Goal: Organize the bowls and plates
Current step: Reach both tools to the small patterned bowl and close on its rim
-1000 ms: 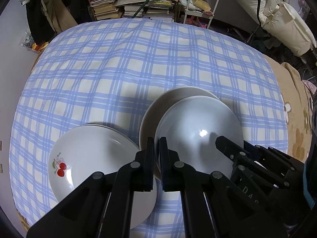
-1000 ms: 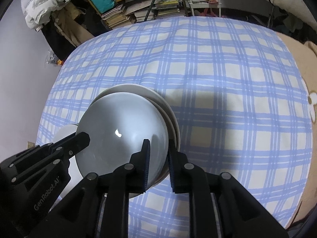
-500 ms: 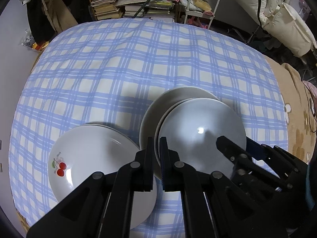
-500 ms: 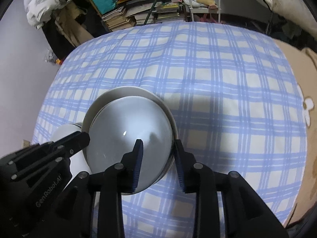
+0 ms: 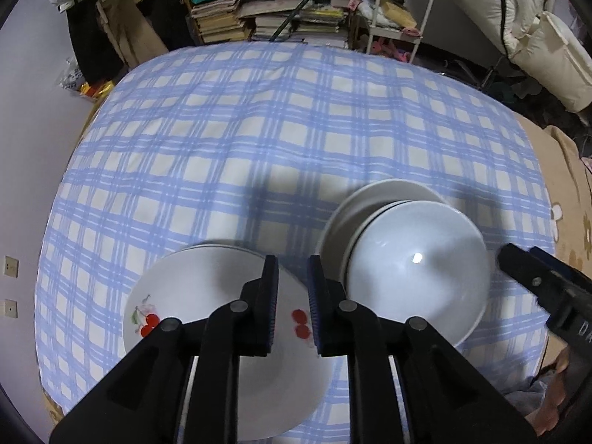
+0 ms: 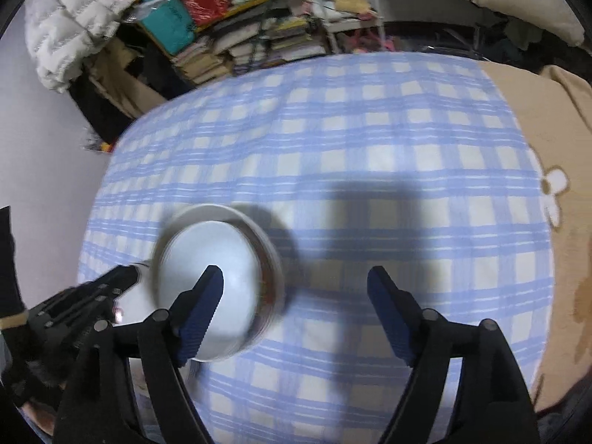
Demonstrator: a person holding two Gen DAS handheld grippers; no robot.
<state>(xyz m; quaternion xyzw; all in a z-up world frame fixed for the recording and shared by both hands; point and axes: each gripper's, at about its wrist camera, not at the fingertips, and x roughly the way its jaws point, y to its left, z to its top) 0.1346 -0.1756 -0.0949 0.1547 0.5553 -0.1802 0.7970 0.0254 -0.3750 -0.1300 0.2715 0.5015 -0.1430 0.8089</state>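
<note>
A white bowl (image 5: 414, 259) sits nested on top of a stack of bowls (image 5: 384, 192) on the blue checked cloth. To its left lies a stack of white plates (image 5: 207, 296), the top one printed with cherries. My left gripper (image 5: 293, 263) hovers over the right edge of the plates with its jaws opening a narrow gap; nothing is pressed between them. In the right wrist view my right gripper (image 6: 294, 272) is opening wide above the cloth, nothing between its fingers. The bowl (image 6: 211, 255) lies under its left finger, blurred.
The table's blue checked cloth (image 5: 259, 129) stretches bare toward the far edge. Beyond it stand shelves of books (image 5: 266, 18) and a white cart (image 5: 399, 7). A beige flowered blanket (image 6: 547, 148) lies along the right side. A pale wall is on the left.
Both grippers have let go of the top bowl's rim. The left jaws have parted slightly and shifted left over the cherry plate. The right jaws have swung wide open and pulled up and back.
</note>
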